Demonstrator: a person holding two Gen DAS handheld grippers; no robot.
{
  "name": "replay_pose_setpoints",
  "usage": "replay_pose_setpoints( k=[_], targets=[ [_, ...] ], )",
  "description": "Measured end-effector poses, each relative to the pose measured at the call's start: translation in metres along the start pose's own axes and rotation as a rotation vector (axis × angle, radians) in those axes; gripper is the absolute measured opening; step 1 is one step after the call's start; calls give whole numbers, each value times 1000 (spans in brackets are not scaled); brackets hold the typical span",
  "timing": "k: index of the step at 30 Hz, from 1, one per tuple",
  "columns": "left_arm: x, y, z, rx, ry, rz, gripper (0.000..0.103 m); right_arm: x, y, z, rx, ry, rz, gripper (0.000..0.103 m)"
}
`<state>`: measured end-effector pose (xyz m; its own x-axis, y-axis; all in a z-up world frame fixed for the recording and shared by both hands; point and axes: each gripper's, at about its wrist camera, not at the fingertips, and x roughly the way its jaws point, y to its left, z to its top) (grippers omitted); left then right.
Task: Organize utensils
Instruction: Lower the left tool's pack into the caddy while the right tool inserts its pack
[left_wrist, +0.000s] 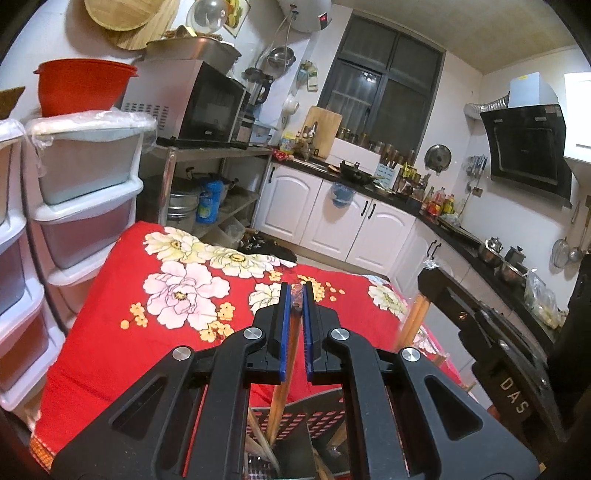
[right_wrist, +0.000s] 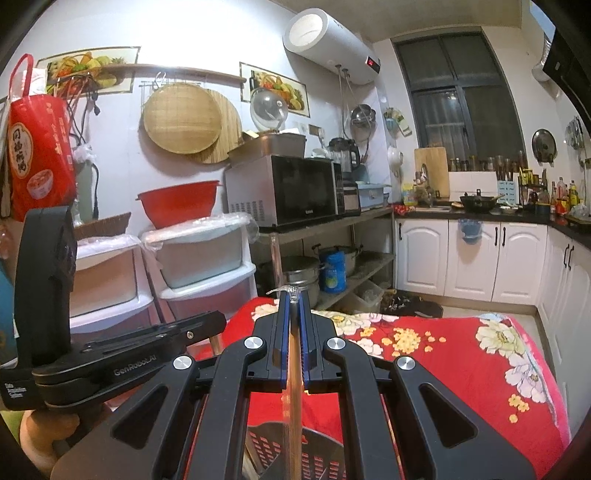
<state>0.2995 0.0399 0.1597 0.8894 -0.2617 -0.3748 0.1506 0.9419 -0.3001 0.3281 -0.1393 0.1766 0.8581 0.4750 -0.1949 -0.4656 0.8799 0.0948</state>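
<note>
A: Two grippers, two loads, and both are over the same container. The left gripper is clenched on a pair of wooden chopsticks, whose shafts run down toward six o'clock into the perforated utensil holder below.

B: And the other one?

A: The right gripper is clamped on a single pale stick, possibly a chopstick in a clear wrapper; its lower end also points at six o'clock, into the holder's mouth. I cannot tell whether either tip touches the bottom yet.

B: So how far along would you put it?

A: Well along, I judge. In the left wrist view, some wooden pieces already stand inside the holder, at about seven o'clock from the gripped pair. The red floral tabletop shows no loose utensils in the part either camera covers.

B: What is left, then?

A: Releasing both loads so they drop in and lean with the rest. Beyond that I cannot say; the near edge of the tabletop is hidden under the gripper bodies, so other utensils may lie there unseen.

B: Any compartments?

A: A dark divider seems to split the holder, but which side each stick is aimed at is unclear.
</note>
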Motion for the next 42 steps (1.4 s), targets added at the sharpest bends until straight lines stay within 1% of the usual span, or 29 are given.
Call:
replay_pose_setpoints(
  k=[9, 15, 18, 32, 37, 40, 42],
  targets=[
    [7, 3, -9, -3, 14, -6, 2, 12, -5, -18, 1, 33, -21, 5],
    [12, 2, -15, 8, 25, -16, 2, 10, -6, -27, -11, 44, -32, 5],
    [14, 1, -19, 12, 34, -20, 2, 8, -8, -33, -18, 64, -38, 5],
    [12, -10, -31, 42, 106, -18, 2, -14, -22, -50, 41, 135, -30, 6],
    [10, -13, -35, 52, 119, -19, 2, -24, -26, -53, 61, 157, -30, 6],
    [8, -16, -36, 57, 129, -21, 2, -28, -29, -54, 78, 168, -27, 9],
    [6, -17, -38, 61, 136, -19, 5, -33, -31, -54, 83, 170, -28, 14]
  ],
)
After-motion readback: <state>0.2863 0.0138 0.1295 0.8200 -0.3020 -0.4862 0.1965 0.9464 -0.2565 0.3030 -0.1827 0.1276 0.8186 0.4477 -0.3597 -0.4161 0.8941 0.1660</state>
